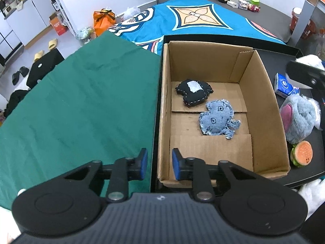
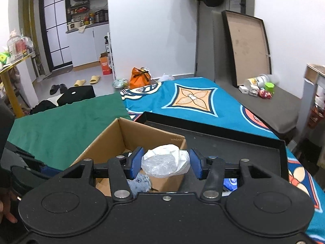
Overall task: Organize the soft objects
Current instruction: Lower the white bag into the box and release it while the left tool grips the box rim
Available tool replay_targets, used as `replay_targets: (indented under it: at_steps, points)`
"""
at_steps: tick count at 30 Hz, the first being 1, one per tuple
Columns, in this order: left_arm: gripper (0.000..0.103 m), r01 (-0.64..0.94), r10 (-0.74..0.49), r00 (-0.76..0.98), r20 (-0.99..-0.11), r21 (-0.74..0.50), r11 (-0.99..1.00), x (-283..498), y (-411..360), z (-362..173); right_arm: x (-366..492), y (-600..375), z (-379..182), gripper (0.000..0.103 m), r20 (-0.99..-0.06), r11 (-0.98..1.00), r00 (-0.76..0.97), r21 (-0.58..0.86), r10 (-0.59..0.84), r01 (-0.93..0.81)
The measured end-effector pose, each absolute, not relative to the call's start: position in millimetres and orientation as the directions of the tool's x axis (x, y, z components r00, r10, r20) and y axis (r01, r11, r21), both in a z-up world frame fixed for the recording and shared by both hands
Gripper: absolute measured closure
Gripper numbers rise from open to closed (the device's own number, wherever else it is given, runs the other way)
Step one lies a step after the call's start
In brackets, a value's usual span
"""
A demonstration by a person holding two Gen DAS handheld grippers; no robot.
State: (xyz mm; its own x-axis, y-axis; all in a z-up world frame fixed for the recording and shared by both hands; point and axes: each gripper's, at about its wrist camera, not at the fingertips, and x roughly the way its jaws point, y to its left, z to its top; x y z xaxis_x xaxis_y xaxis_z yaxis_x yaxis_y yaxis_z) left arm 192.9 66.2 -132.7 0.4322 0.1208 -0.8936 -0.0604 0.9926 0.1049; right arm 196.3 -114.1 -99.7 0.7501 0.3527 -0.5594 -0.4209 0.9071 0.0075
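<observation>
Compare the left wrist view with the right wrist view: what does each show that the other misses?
Only the left wrist view shows the box floor, with a black stitched cushion and a denim patch toy lying on it, plus the fluffy grey plush, burger toy and tissue pack on the black tray, and the empty left gripper. Only the right wrist view shows the right gripper clamping a white item in clear plastic over the box. Both show the cardboard box, green cloth and blue patterned cover.
</observation>
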Motion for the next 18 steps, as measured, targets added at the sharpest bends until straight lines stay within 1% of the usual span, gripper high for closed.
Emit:
replay_targets:
  at_steps: [3, 6, 16, 17, 18]
  points:
    - [0.091, -0.063, 0.106, 0.431, -0.896, 0.088, 0.994, 193.6, 69.4, -134.9, 202.3, -106.5, -99.8, 0.054, -0.559, 0.902, 0.749, -0.003, 0.357, -0.432]
    - [0.095, -0.066, 0.095, 0.434, -0.896, 0.073, 0.995, 193.9, 71.2, -135.8, 206.5, -99.9, -100.7, 0.054, -0.562, 0.896, 0.746, -0.019, 0.357, -0.443]
    - [0.095, -0.07, 0.094, 0.439, -0.894, 0.071, 0.995, 193.6, 71.5, -136.4, 213.3, -76.1, -99.0, 0.053, -0.572, 0.84, 0.725, -0.11, 0.383, -0.531]
    - [0.095, -0.07, 0.094, 0.438, -0.894, 0.07, 0.995, 193.6, 71.5, -136.2, 214.5, -73.3, -98.7, 0.053, -0.578, 0.832, 0.719, -0.119, 0.385, -0.541]
    - [0.095, -0.07, 0.094, 0.439, -0.894, 0.071, 0.995, 193.5, 71.4, -136.1, 216.2, -69.9, -99.3, 0.047, -0.591, 0.823, 0.71, -0.13, 0.384, -0.553]
